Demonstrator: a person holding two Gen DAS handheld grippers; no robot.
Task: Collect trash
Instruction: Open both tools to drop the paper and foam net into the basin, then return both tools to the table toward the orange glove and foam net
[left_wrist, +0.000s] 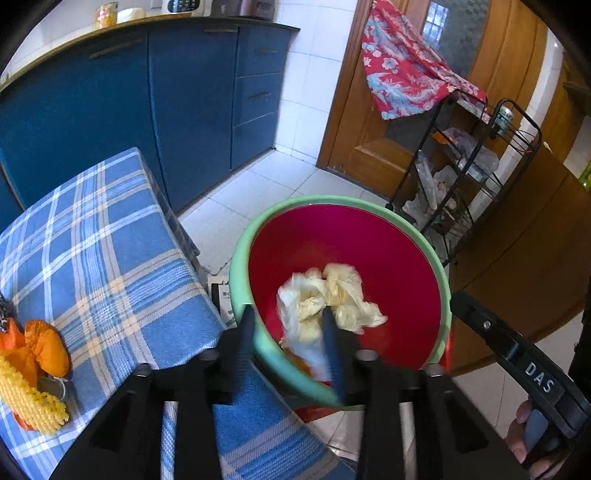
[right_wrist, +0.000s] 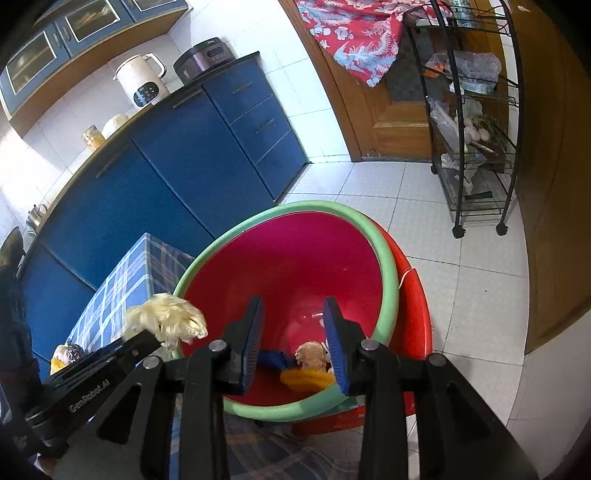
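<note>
Red basin (green rim) holding crumpled trash at the bottom. Left gripper fingers parted around a pale wad, not pinching. Right gripper fingers apart, empty.

Your left tool and right tool are black frames with silver screws, blue ribbed pads and white lettering.

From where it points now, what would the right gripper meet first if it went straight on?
Most likely the red inside of the basin, past the trash scraps at the bottom. The right gripper is open, nothing between its fingers; depth is uncertain.
</note>
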